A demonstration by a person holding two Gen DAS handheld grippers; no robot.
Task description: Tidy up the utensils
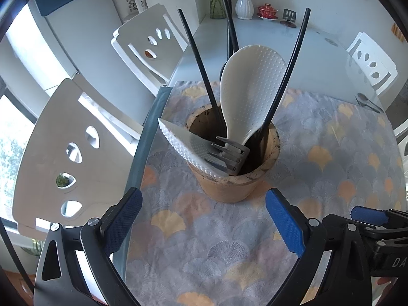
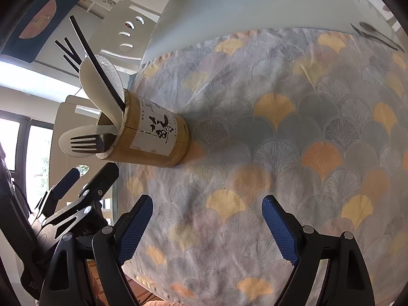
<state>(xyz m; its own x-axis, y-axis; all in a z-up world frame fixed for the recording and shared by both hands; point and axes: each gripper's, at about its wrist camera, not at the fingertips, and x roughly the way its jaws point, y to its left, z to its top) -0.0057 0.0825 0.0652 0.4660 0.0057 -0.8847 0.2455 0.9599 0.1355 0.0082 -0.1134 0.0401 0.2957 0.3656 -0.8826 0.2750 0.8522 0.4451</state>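
The left gripper (image 1: 204, 219) hangs over the patterned cloth (image 1: 318, 178) with its blue pads (image 1: 285, 224) spread wide and nothing between them. The right gripper (image 2: 207, 227) stands the same way, jaws apart and empty, above a bare stretch of the same cloth; in the left wrist view its blue tip shows at the lower right edge, just beside the left one.

Just beyond the left gripper's fingertips, apart from them, stands the wooden utensil holder (image 1: 229, 186), upright on the cloth near the table's left edge. In the right wrist view the holder (image 2: 155, 137) lies off to the left of the jaws and shows a paper label with black brush characters.

Inside the holder are a white dimpled rice paddle (image 1: 252, 89) standing up, a second white paddle (image 1: 188, 145) leaning over the near rim, a metal fork (image 1: 229, 155) with its tines up and resting against that second paddle, and several black chopsticks (image 1: 199, 68) fanning outward. A dark rounded shape behind the upright paddle may be another spoon; it is too hidden to tell.

Far off at the cloth's right edge, a metal spoon (image 1: 367, 102) lies on the glass table (image 1: 267, 35). White chairs (image 1: 68, 148) stand along the left side, and a white vase (image 1: 244, 5) sits at the table's far end.
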